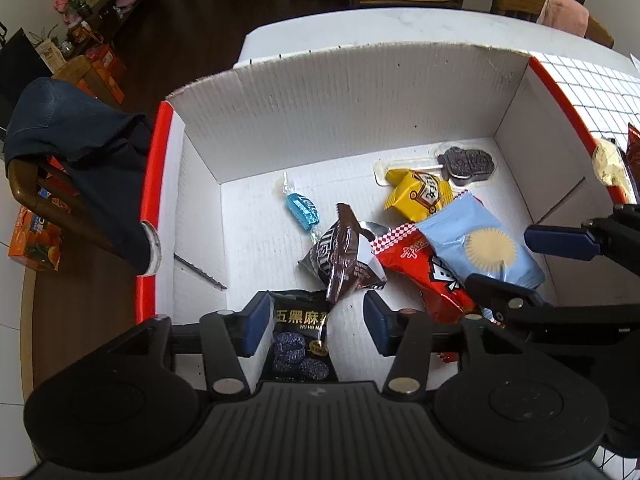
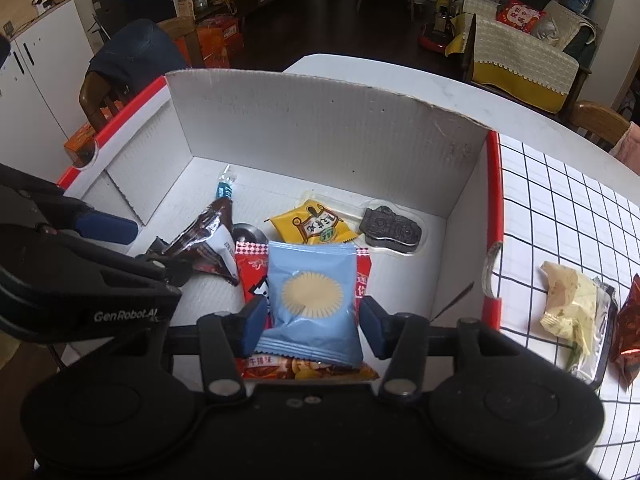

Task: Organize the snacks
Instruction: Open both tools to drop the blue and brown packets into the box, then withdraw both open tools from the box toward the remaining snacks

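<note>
Blue snack packet [image 2: 310, 300] lies between right gripper's [image 2: 311, 326] parted, untouching pads.

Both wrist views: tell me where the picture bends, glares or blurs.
Left wrist view: the box walls bow outward, corners go black, and light glints off the brown wrapper. Right wrist view: the checked cloth lines curve, the blue packet is sharp, and the room behind is dim.
</note>
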Tool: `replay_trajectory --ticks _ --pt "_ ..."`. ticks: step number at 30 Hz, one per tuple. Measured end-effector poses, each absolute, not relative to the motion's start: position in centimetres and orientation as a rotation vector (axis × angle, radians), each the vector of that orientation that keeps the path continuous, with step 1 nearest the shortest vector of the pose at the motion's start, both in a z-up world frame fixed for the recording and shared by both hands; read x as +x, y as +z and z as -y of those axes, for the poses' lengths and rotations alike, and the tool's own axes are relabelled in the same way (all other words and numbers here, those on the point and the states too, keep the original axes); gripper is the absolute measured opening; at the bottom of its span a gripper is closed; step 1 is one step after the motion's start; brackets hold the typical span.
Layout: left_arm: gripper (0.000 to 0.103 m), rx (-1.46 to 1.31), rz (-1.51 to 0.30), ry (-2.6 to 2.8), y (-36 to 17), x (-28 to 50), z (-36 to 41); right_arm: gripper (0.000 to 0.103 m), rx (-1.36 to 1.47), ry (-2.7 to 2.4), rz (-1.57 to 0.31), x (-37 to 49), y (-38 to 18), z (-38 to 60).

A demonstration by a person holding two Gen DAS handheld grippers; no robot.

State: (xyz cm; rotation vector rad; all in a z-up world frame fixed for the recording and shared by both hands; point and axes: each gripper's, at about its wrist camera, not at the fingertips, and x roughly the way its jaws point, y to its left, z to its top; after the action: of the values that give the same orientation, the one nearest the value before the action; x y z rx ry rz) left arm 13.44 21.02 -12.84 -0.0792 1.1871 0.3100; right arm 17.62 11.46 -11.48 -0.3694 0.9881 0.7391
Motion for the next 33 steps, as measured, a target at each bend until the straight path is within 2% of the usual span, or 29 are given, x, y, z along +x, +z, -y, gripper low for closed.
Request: replay_trajectory --ticks 6,10,19,26,33 --pt "0.057 -0.076 -1.149 0.306 -11.5 12.7 -20.5 0.054 -0.34 0.743 -0.965 17.1 -10.1 -10.5" --pt "0.065 -0.079 -1.114 0.297 -10.2 12.1 -20.1 0.057 -0.304 0.748 -0.949 16.9 -9.0 -9.4" --pt "0.07 -0.075 -1.026 0.265 -7.2 10.6 -18.0 0.064 -0.228 0.759 -0.892 16.1 -6.1 -6.3" --pt "0.076 -0.094 -0.948 0.232 -4.9 9.5 -15.9 0.078 -0.157 0.769 -0.849 15.7 -3.8 -3.1" --pt "0.079 -0.094 -0.873 0.182 -3.0 8.9 -12.9 0.084 -0.098 0.765 -0.807 15.2 -2.2 0.7"
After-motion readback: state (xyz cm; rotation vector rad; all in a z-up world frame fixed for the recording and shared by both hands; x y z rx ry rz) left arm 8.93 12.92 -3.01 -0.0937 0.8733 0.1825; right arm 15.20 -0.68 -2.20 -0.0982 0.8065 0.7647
